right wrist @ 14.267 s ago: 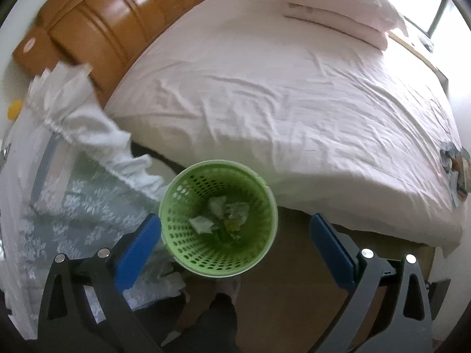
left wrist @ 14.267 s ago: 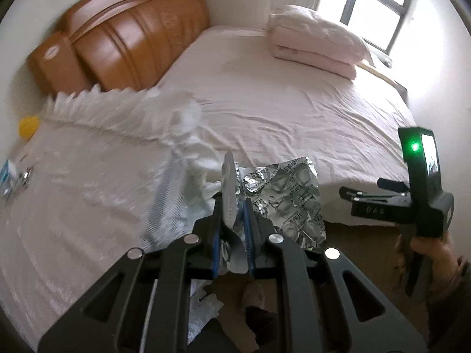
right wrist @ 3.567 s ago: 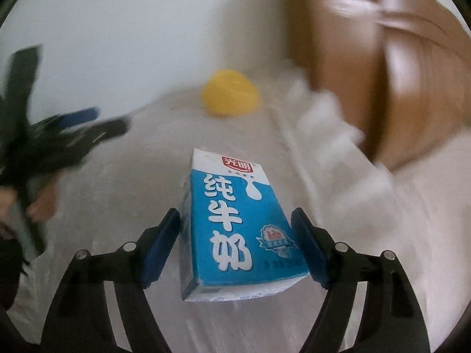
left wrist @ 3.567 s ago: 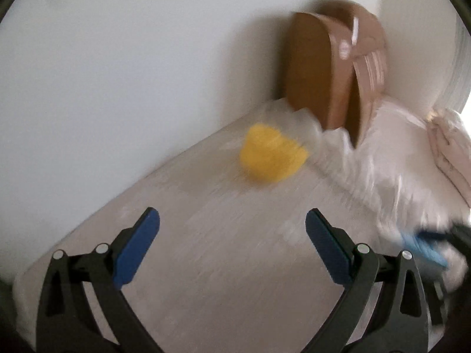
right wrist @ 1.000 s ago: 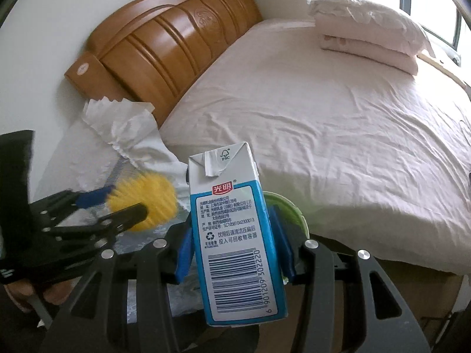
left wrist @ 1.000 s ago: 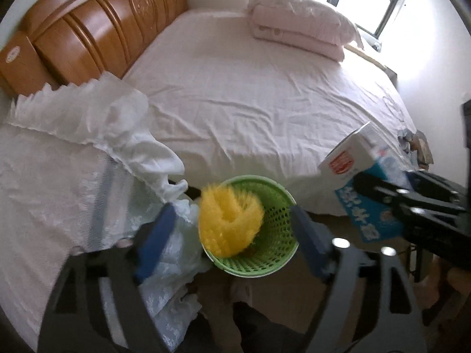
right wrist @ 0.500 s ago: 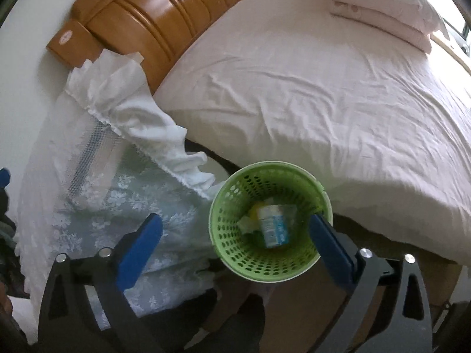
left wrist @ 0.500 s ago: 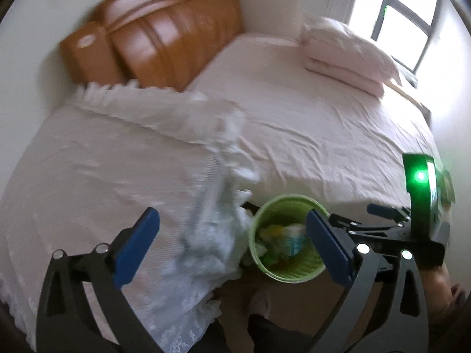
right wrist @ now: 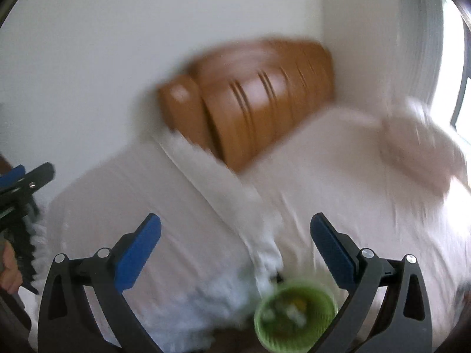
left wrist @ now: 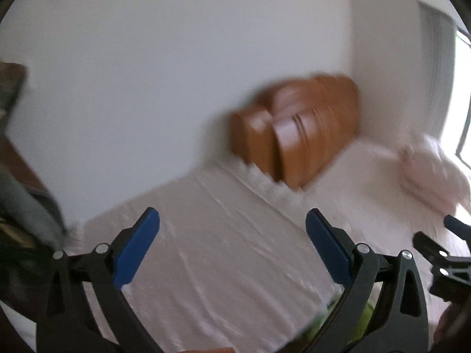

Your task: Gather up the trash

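Both views are motion-blurred. My left gripper (left wrist: pixel 232 226) is open with nothing between its blue pads, above the white lace cloth (left wrist: pixel 223 264) of the bedside surface. My right gripper (right wrist: pixel 235 232) is open too and holds nothing. Low in the right wrist view sits the green trash basket (right wrist: pixel 294 317) with blurred white and yellow scraps inside. A sliver of the green basket (left wrist: pixel 368 314) peeks behind the left gripper's right finger. The right gripper (left wrist: pixel 435 253) shows at the left wrist view's right edge. The left gripper (right wrist: pixel 23 182) shows at the right wrist view's left edge.
A wooden headboard (right wrist: pixel 250 103) stands against the white wall (left wrist: pixel 147 73). The bed (right wrist: pixel 368 191) with pink pillows (right wrist: pixel 421 153) stretches to the right, under a bright window (left wrist: pixel 462 103). Dark furniture and grey cloth (left wrist: pixel 23 206) sit at the far left. A hand (right wrist: pixel 8 270) holds the left gripper.
Both grippers swung up and away from the basket, which slid to the bottom of both views. The milk carton and yellow ball, held a second ago, went into the basket.
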### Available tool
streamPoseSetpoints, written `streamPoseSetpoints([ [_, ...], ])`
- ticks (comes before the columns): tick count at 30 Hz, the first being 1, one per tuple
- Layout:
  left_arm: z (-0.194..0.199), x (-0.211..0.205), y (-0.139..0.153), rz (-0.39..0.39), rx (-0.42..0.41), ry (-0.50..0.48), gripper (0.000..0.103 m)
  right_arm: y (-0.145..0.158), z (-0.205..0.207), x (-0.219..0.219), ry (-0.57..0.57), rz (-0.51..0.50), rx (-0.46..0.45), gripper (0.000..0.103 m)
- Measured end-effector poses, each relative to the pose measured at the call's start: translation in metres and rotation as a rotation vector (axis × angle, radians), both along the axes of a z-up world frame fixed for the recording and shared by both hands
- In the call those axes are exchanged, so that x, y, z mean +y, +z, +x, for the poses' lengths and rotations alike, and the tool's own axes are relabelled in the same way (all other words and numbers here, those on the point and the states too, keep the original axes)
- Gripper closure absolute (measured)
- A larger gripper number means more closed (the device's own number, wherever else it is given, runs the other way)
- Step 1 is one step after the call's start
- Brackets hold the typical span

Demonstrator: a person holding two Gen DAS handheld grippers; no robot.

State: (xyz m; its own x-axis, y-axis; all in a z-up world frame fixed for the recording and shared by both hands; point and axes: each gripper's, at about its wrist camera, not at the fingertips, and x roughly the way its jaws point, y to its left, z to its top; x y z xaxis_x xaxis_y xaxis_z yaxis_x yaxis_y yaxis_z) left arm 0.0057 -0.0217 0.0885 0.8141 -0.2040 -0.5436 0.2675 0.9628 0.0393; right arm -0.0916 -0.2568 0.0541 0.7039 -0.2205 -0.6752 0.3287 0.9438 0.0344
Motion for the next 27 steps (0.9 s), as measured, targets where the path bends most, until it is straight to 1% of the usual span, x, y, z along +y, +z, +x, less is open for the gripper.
streamPoseSetpoints([
  [2, 0.002, 0.016, 0.018, -0.014, -0.043, 0.054, 0.008, 0.035, 0.005, 0.022, 0.072, -0.011, -0.084, 0.002],
  [3, 0.002, 0.026, 0.029, -0.015, -0.074, 0.104, 0.008, 0.05, 0.006, 0.033, 0.113, -0.014, -0.114, 0.002],
  [4, 0.002, 0.031, 0.034, -0.014, -0.087, 0.132, 0.008, 0.061, 0.006, 0.041, 0.148, -0.015, -0.136, 0.002],
  [5, 0.002, 0.037, 0.04, -0.016, -0.1, 0.162, 0.008, 0.066, 0.006, 0.043, 0.161, -0.015, -0.145, 0.002],
  [7, 0.0, 0.045, 0.045, -0.023, -0.101, 0.191, 0.008, 0.078, 0.003, 0.059, 0.218, -0.017, -0.17, 0.002],
  [9, -0.001, 0.051, 0.048, -0.036, -0.094, 0.21, 0.008, 0.082, 0.002, 0.066, 0.231, -0.02, -0.17, 0.002],
  [13, -0.006, 0.054, 0.048, -0.035, -0.083, 0.227, 0.008, 0.083, -0.007, 0.079, 0.268, -0.017, -0.147, 0.002],
  [14, -0.006, 0.054, 0.047, -0.035, -0.079, 0.228, 0.008, 0.085, -0.002, 0.08, 0.27, -0.017, -0.142, 0.002],
  [19, -0.006, 0.053, 0.046, -0.037, -0.067, 0.229, 0.008, 0.091, -0.01, 0.082, 0.267, -0.018, -0.116, 0.002],
  [20, -0.005, 0.052, 0.045, -0.039, -0.062, 0.227, 0.008, 0.09, 0.003, 0.092, 0.266, -0.019, -0.114, 0.002],
  [22, -0.004, 0.051, 0.043, -0.043, -0.058, 0.223, 0.008, 0.09, 0.008, 0.095, 0.254, -0.018, -0.107, 0.002],
  [24, -0.003, 0.049, 0.042, -0.043, -0.054, 0.215, 0.008, 0.086, 0.014, 0.095, 0.246, -0.016, -0.102, 0.002],
  [25, -0.002, 0.047, 0.041, -0.041, -0.052, 0.211, 0.008, 0.079, 0.024, 0.096, 0.246, -0.016, -0.099, 0.002],
  [27, -0.001, 0.044, 0.041, -0.039, -0.048, 0.204, 0.008, 0.077, 0.025, 0.093, 0.233, -0.012, -0.093, 0.002],
])
